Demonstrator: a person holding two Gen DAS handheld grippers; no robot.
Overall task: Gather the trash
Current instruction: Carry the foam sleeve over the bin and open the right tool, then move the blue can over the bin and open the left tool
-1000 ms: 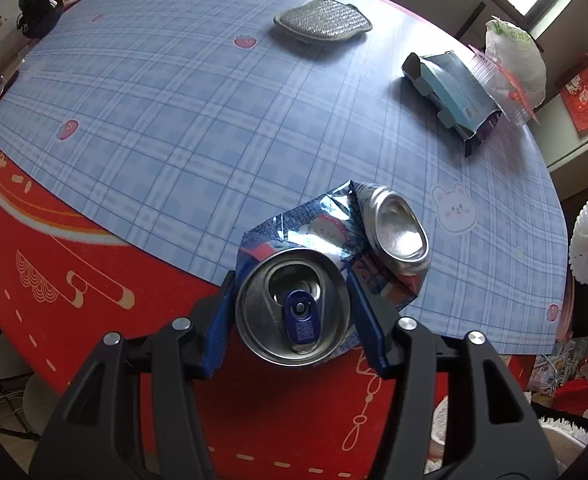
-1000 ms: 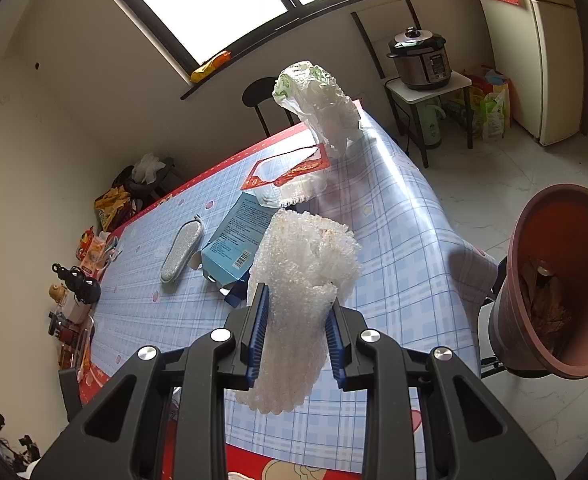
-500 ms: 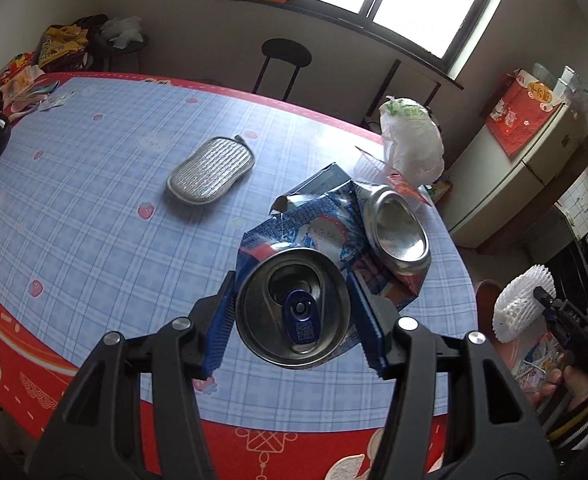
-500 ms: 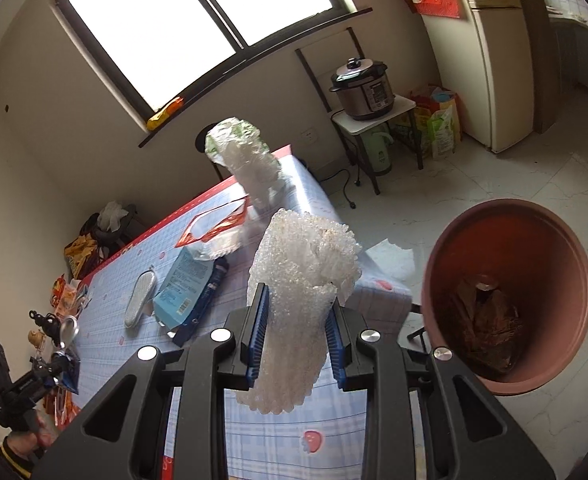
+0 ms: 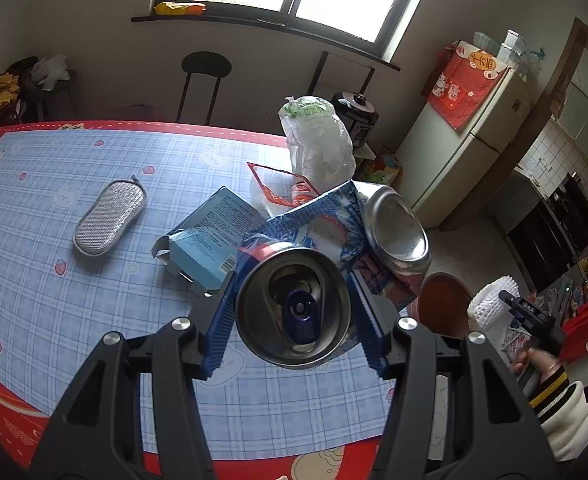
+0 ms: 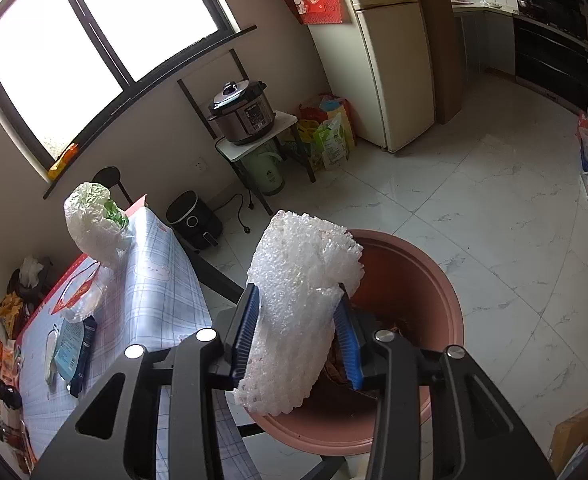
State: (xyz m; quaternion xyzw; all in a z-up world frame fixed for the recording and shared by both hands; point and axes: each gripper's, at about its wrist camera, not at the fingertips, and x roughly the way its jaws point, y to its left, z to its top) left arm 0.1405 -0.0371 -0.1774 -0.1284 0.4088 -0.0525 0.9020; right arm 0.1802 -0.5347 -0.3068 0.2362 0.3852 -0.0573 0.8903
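My left gripper (image 5: 294,316) is shut on a crushed blue drink can (image 5: 294,312), held above the blue checked table (image 5: 74,300). My right gripper (image 6: 298,320) is shut on a white foam net sleeve (image 6: 298,304) and holds it over the brown round bin (image 6: 422,280), which holds some dark trash. The bin (image 5: 444,304) and the right gripper with its foam (image 5: 490,304) also show at the right of the left wrist view. On the table lie a light blue carton (image 5: 210,240), a clear red-edged wrapper (image 5: 278,188) and a white plastic bag (image 5: 318,140).
A grey scrub pad (image 5: 110,216) lies on the table. A stool (image 5: 204,80) stands behind it. A rice cooker (image 6: 242,114) on a small stand, an air fryer (image 6: 194,220) and a fridge (image 6: 390,60) stand by the wall. The floor is white tile.
Both grippers swung right towards the bin with their loads. The right gripper and foam sleeve moved from above the table edge to over the bin's mouth.
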